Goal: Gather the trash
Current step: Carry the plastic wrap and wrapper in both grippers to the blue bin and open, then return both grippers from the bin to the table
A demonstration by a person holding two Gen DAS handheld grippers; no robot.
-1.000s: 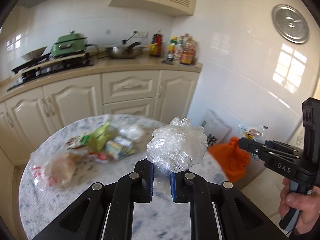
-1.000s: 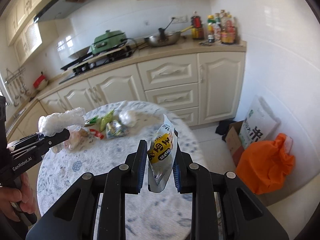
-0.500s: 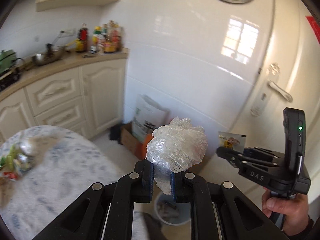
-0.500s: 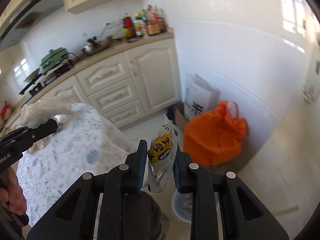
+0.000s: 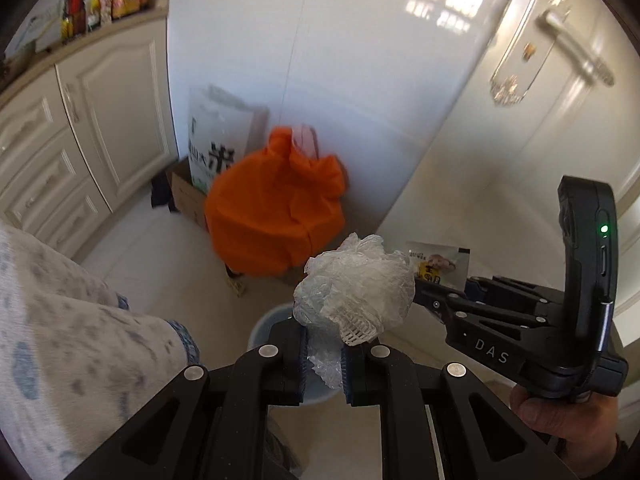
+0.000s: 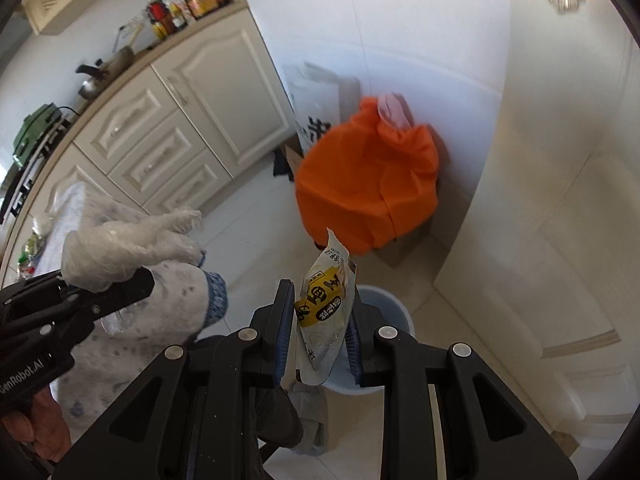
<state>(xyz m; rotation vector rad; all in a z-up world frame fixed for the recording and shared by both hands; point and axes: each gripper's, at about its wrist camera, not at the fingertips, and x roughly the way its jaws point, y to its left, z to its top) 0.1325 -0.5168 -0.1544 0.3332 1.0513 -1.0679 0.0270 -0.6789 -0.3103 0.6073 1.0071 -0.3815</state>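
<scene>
we've got both grippers over the floor, pointed steeply down, each with trash in it.

left gripper point(image 5: 324, 354): jaws nearly together, pinching the tail of a crumpled wad of clear plastic wrap point(image 5: 356, 288). most of the wad balloons out above the fingertips, with a bit of white mesh showing at its lower edge. in the right wrist view the same wad point(image 6: 132, 244) sticks out past the tip of that gripper point(image 6: 138, 284) at the left of the picture.

right gripper point(image 6: 320, 332): jaws narrow, clamped on a snack packet point(image 6: 326, 312), white with a yellow label and black print, standing upright between the pads with its top edge well above them. from the left wrist view the packet point(image 5: 438, 264) shows just behind the wad, at the tip of the right gripper point(image 5: 430, 300), and the right hand point(image 5: 568, 420) grips the handle at lower right.

pale blue bucket point(image 5: 266, 322) sits on the floor directly under both sets of fingers; in the right wrist view its rim point(image 6: 390, 306) shows just right of the packet. contents hidden by the grippers.

table edge with its blue-speckled cloth point(image 5: 80, 340) is at lower left, beside the bucket. further back: orange bag point(image 5: 280, 208) against the wall, a white printed bag point(image 5: 212, 140) in a cardboard box next to it, cream cabinets point(image 6: 188, 120) on the left, door with a lever handle point(image 5: 576, 52) on the right.
</scene>
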